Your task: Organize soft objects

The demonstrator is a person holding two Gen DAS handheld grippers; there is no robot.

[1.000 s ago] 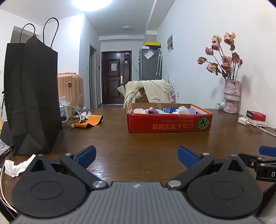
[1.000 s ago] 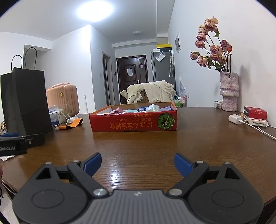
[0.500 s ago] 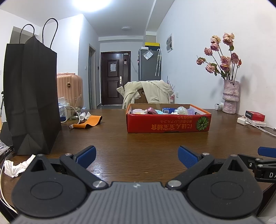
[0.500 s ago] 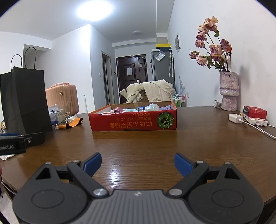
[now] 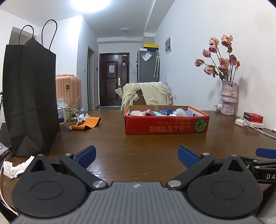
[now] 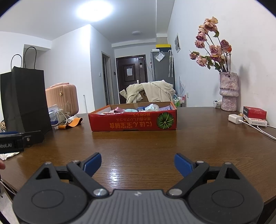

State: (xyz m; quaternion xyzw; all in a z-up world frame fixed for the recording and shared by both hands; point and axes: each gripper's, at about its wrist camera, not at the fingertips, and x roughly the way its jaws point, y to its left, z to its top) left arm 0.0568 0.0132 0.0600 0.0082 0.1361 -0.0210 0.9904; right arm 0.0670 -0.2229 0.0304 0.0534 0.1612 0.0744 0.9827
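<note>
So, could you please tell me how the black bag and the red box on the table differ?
The black bag stands tall and upright with loop handles; the red box sits low and wide. The bag's contents are hidden, while the open box shows soft items inside. The bag is plain, whereas the box bears printed text and a green fruit picture. Both rest on the wooden table.

A white-walled room lit by a bright ceiling light [image 5: 91,5]. A dark wooden table [image 5: 138,144] stretches ahead of the fingers. Beyond its far edge stands a chair draped with a beige coat [image 5: 146,93]. Farther back, a hallway ends at a dark brown door [image 5: 113,79], with a grey refrigerator [image 5: 147,66] to its right. A pink suitcase [image 5: 69,89] stands far left.
</note>
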